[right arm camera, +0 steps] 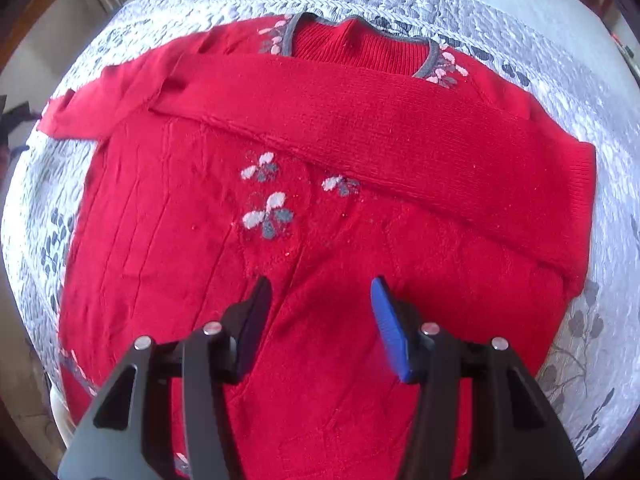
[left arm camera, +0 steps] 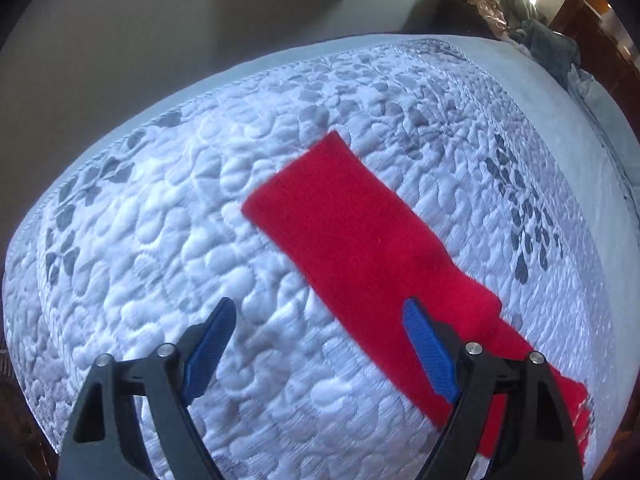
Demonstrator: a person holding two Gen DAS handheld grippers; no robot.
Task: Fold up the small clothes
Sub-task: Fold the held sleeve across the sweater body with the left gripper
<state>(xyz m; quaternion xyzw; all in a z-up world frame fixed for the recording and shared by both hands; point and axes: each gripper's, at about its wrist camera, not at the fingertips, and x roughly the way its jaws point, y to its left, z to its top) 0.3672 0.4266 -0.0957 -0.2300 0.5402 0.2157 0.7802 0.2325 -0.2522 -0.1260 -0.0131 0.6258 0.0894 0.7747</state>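
Red sweater (right arm camera: 320, 208) flat on the quilted bed (right arm camera: 520, 20), 1 sleeve (right arm camera: 400, 140) folded across the chest, the other sleeve (left arm camera: 340, 216) outstretched. Left gripper (left arm camera: 320, 308) wide apart, right gripper (right arm camera: 320, 284) partly apart, both empty. Likely risks: a shallow pinch dropping the knit, or dragging undoing the folded sleeve.

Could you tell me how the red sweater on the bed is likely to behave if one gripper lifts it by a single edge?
The red sweater looks like soft knit, creased and lying limp, so it would probably droop rather than hold shape. One sleeve lies folded across the chest and may slide off when lifted. The quilted bedspread looks textured, so dragging might bunch the fabric.
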